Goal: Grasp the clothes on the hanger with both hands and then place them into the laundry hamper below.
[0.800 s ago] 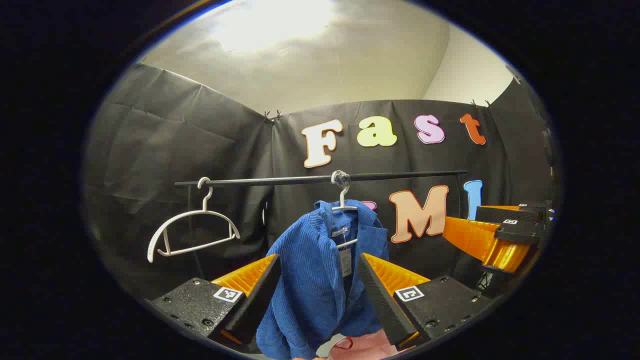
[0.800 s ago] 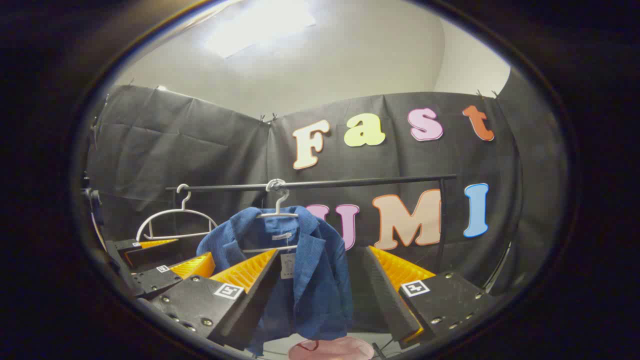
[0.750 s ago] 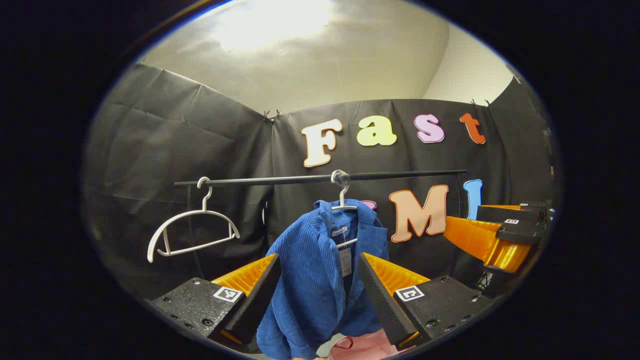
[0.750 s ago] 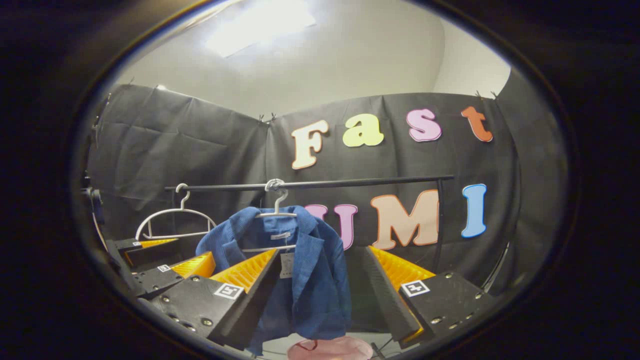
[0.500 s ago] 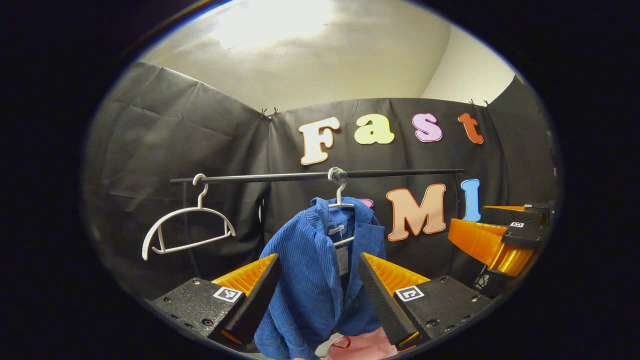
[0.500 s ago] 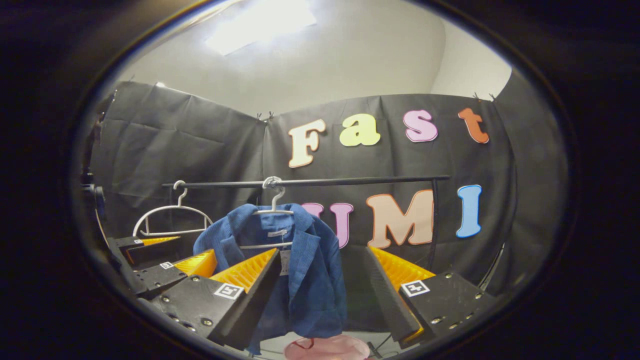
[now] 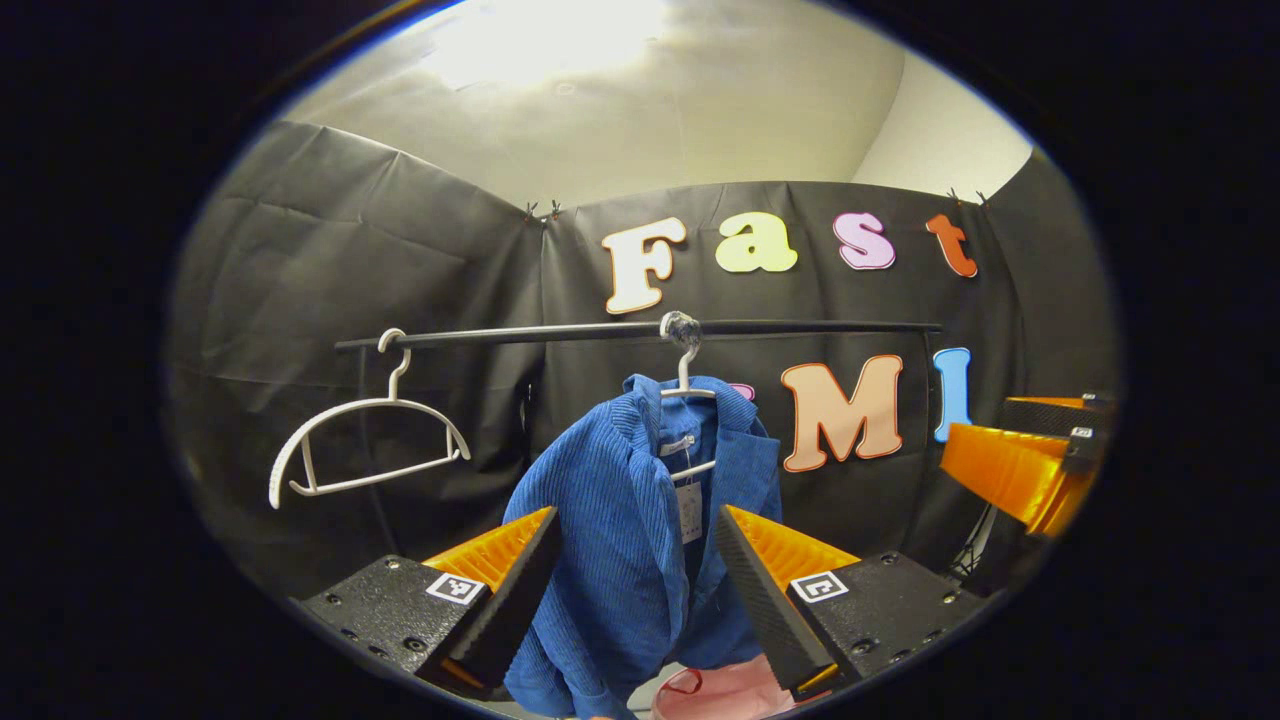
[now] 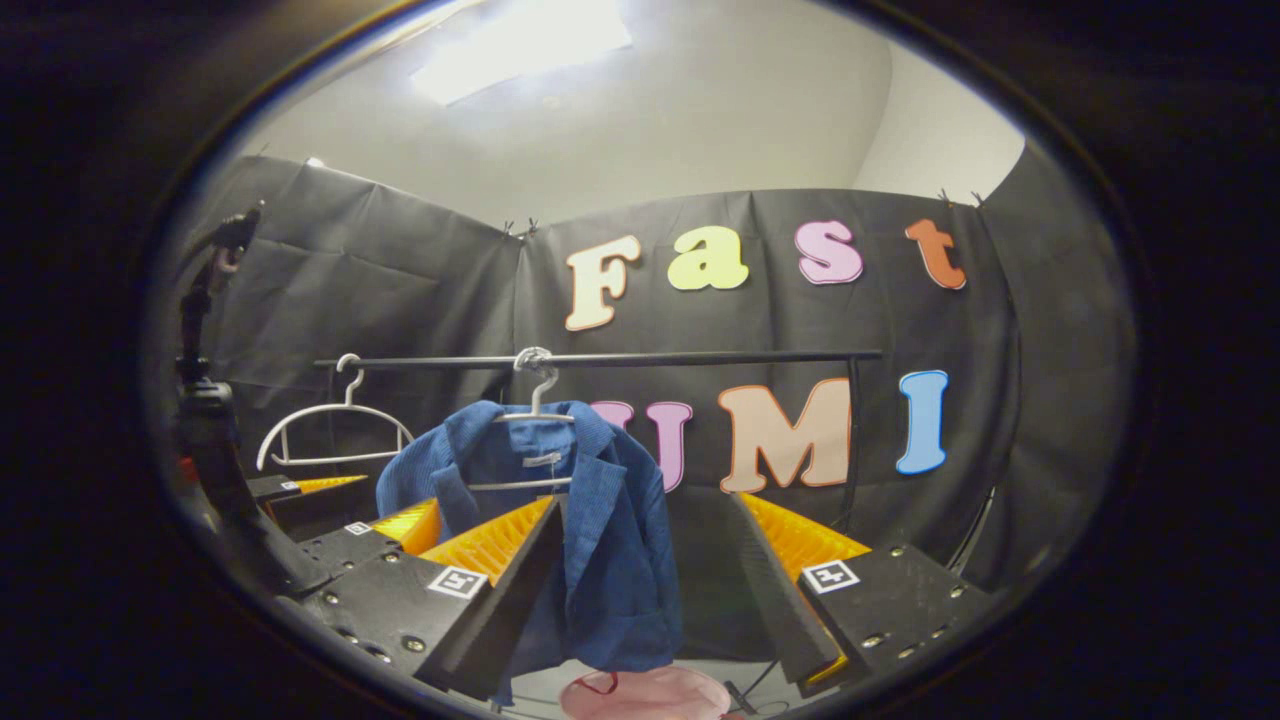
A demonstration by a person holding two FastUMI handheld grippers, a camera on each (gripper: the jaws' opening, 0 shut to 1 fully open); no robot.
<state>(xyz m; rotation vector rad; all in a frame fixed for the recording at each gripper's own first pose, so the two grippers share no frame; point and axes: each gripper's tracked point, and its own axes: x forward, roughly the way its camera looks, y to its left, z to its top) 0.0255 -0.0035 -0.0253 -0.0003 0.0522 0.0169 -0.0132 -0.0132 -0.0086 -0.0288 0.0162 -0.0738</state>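
On the black rail point(image 7: 640, 330), a blue corduroy jacket point(image 7: 630, 540) hangs from a white hanger point(image 7: 685, 385); an empty white hanger point(image 7: 360, 440) hangs further left. Below the jacket sits the pink laundry hamper point(image 8: 645, 692). Left gripper point(image 7: 635, 560) and right gripper point(image 8: 645, 545) both face the jacket, fingers spread wide, grasping nothing, short of the cloth.

Blue ribbed jacket point(image 7: 620, 530); white hangers point(image 7: 365, 440); black rail point(image 7: 560, 331); pink hamper point(image 8: 645, 694).
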